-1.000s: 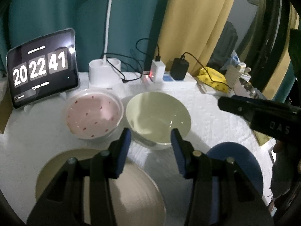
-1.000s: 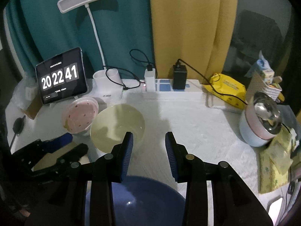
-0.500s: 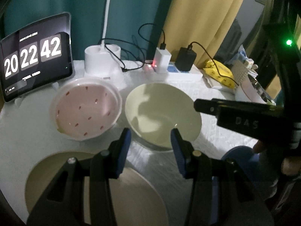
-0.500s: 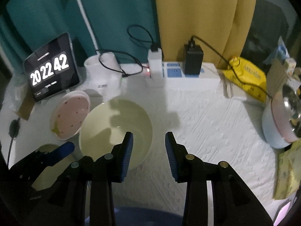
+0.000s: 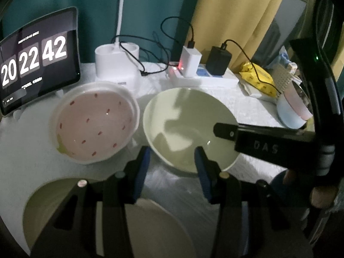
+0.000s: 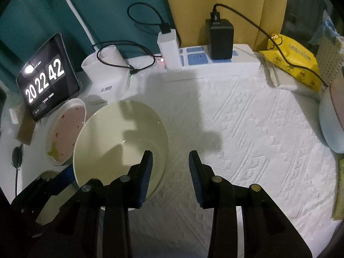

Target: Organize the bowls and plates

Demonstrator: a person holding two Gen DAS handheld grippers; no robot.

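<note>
Pale-green bowl point(image 6: 120, 142) | rim under right gripper point(image 6: 171, 158), nearer hand; left gripper point(image 5: 172, 161) at near rim | both parted, empty

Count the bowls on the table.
2: a pink spotted bowl near the clock tablet and a pale green bowl beside it, on its right. Others may be hidden.

Left wrist view: close above counter point(image 5: 13, 142), angled down past own fingers point(image 5: 143, 167) toward curtain wall. Right wrist view: similar tilt, from further right. Shared: green bowl point(image 5: 189, 129) point(image 6: 120, 142), clock tablet point(image 5: 36, 62) point(image 6: 46, 77), power strip point(image 5: 206, 78) point(image 6: 215, 62).
</note>
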